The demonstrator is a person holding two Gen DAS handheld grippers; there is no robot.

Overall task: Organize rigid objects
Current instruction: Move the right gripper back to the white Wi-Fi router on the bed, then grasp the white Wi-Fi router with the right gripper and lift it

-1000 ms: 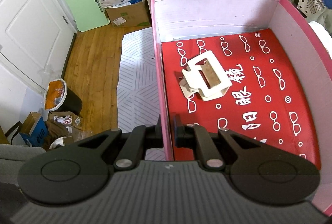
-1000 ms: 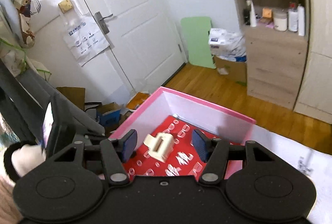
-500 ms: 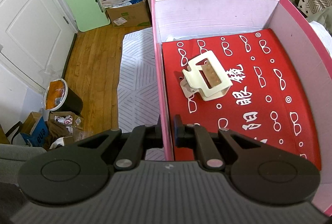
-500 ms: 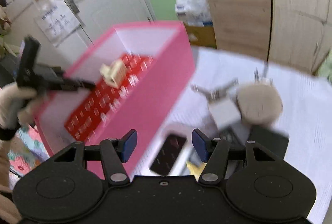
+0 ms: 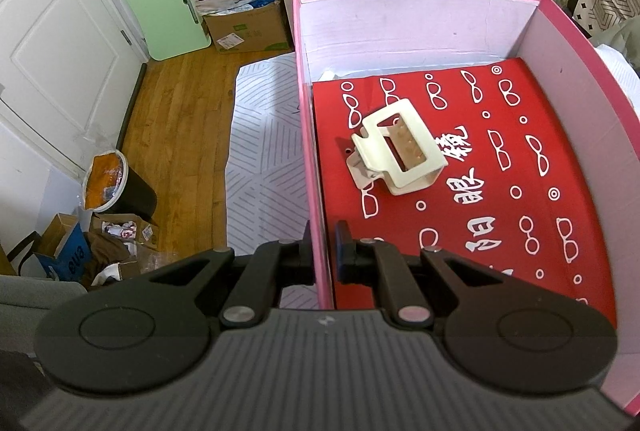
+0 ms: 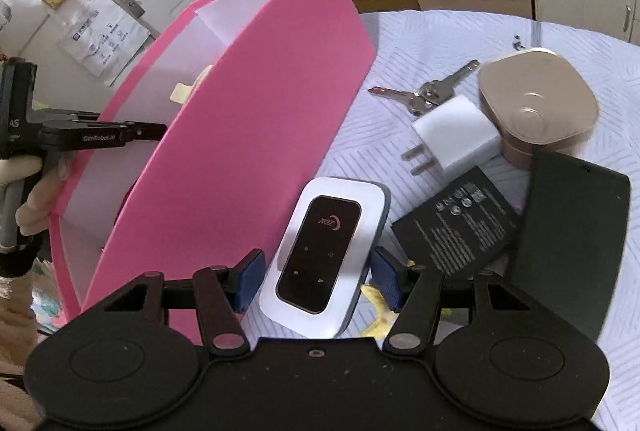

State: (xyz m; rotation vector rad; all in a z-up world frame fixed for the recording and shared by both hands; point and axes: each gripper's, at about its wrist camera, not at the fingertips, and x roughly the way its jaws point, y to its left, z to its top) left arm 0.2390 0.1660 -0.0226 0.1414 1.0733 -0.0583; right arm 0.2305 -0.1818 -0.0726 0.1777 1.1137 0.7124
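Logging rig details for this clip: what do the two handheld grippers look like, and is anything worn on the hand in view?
Both are matte black, each with two round discs and silver pivot pins on linked arms. The right gripper has blue pads. The left gripper has a ribbed grey-black body; from the side it carries white "GenRobot.AI" lettering. The hand on its grey handle wears a dark cuff at the wrist.

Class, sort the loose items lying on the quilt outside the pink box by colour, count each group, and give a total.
White: 2, the pocket router and the charger plug
Black: 2, the battery and the flat black case
Silver: 1, the bunch of keys
Beige: 1, the rounded container
Total: 6
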